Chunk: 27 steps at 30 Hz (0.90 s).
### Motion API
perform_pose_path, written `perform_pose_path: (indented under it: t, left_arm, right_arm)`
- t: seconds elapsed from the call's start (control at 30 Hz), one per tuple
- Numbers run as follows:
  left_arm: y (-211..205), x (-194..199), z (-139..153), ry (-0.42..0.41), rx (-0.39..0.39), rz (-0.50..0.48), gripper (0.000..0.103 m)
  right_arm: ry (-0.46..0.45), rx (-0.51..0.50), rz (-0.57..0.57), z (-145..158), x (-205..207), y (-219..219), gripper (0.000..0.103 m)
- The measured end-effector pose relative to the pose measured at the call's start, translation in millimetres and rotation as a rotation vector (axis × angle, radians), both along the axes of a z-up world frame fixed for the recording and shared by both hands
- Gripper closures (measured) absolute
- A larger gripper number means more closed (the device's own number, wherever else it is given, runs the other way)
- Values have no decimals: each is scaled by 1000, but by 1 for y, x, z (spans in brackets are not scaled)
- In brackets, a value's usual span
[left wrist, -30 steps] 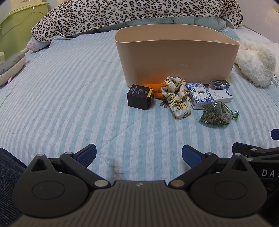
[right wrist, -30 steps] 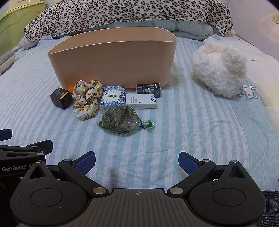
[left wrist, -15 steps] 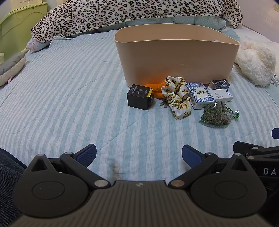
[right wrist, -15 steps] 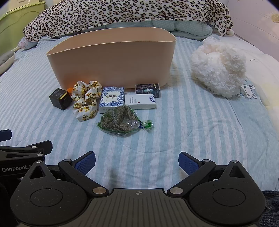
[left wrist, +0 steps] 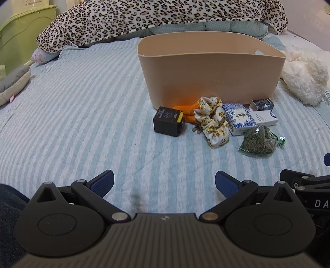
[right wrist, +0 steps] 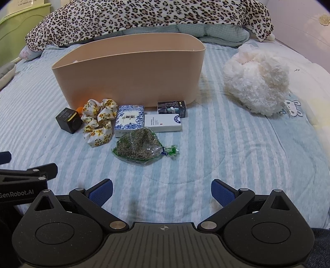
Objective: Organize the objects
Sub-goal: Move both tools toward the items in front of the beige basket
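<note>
A tan oval bin [left wrist: 210,70] [right wrist: 132,78] stands on the striped bed. In front of it lie a black box [left wrist: 168,121] [right wrist: 69,120], an orange item [left wrist: 184,110], a floral scrunchie [left wrist: 212,121] [right wrist: 99,121], a blue-white box [left wrist: 239,118] [right wrist: 129,119], a white box [left wrist: 265,118] [right wrist: 163,122], a small dark box [left wrist: 262,104] [right wrist: 171,107] and a bag of dried herbs [left wrist: 258,141] [right wrist: 138,147]. My left gripper [left wrist: 164,183] and right gripper [right wrist: 162,191] are open and empty, low over the bed, well short of the objects.
A fluffy white plush [right wrist: 255,82] [left wrist: 303,78] lies right of the bin. A leopard-print blanket [left wrist: 154,18] is bunched behind it. A grey cushion [left wrist: 12,82] lies at the far left by a green bedframe [left wrist: 18,31].
Both grippers have crept slightly forward toward the objects. Jaws stay open and nothing on the bed has moved.
</note>
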<state>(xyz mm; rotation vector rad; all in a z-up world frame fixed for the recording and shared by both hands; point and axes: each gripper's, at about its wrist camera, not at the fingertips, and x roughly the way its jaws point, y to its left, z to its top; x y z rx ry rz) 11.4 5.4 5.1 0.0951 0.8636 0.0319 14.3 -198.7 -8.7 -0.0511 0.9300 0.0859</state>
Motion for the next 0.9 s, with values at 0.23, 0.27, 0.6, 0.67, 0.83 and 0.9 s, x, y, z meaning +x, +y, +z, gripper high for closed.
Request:
perform_pose_path:
  t: [0.23,0.27,0.6,0.67,0.83,0.9]
  left_arm:
    - [9,14,5,8,-14,20,0]
    - [11,17,6,6,-10,23,0]
    - [23,42,18,11,-9,0,0]
    - [23,48,22,5,11,-16,0]
    - [23,66,28,9,50,-59,0]
    - [24,75,29,24,44,-68,0]
  right_arm:
    - [-10,-41,36,6,11,9,0]
    - [-7,-41,42,7,13,10,0]
    - [16,-21,65,10,35,16,0]
    - [23,-16,63,8,40,16,0]
    - [37,-21,75,5,47,16,0]
    - [42,-29,81,4,50,18,0]
